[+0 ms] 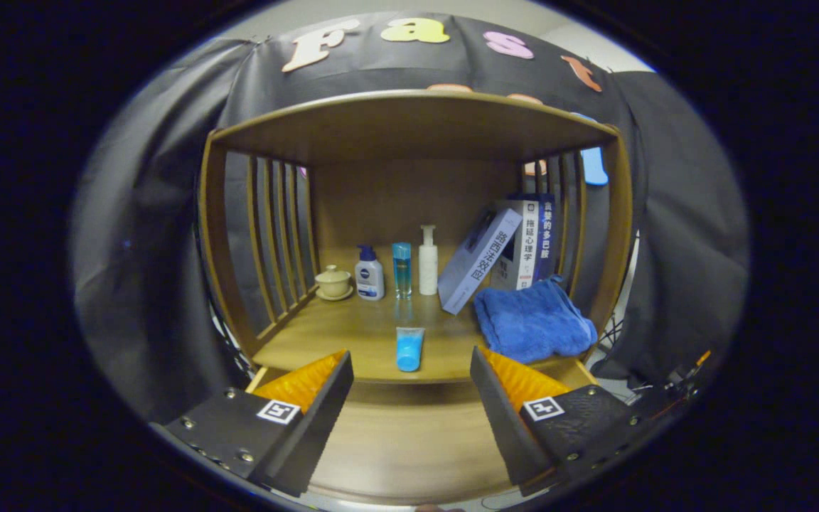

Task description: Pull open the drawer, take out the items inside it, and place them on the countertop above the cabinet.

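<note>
Blue tube (pixel 409 348) stands on the countertop (pixel 352 334) near its front edge — just ahead of the gripper (pixel 409 373), whose fingers gape wide, holding nothing (towel (pixel 532 321) right, bottles (pixel 402 270) behind).

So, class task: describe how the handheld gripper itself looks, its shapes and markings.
The gripper has two wedge-shaped fingers with ribbed inner pads. Each sits on a flat dark mounting plate fastened with small screws and carrying a square black-and-white tag. A thin cable trails beside the right plate.
</note>
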`<control>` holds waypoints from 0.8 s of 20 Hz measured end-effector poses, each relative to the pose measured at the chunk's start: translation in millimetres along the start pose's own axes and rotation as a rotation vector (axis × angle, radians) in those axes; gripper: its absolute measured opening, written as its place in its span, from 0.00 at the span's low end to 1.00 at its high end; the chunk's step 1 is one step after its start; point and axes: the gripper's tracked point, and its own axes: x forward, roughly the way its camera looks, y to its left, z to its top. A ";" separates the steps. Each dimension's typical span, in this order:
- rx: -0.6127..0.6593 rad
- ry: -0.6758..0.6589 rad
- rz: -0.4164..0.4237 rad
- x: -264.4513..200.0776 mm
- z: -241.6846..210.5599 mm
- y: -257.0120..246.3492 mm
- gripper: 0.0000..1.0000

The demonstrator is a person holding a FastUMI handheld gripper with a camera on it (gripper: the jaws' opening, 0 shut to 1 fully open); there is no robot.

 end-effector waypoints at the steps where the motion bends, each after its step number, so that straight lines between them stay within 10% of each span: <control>1: 0.019 -0.012 0.007 -10.1 0.9 -3.3 0.98; 16: 0.062 -0.027 0.067 -87.2 -111.5 -8.9 0.98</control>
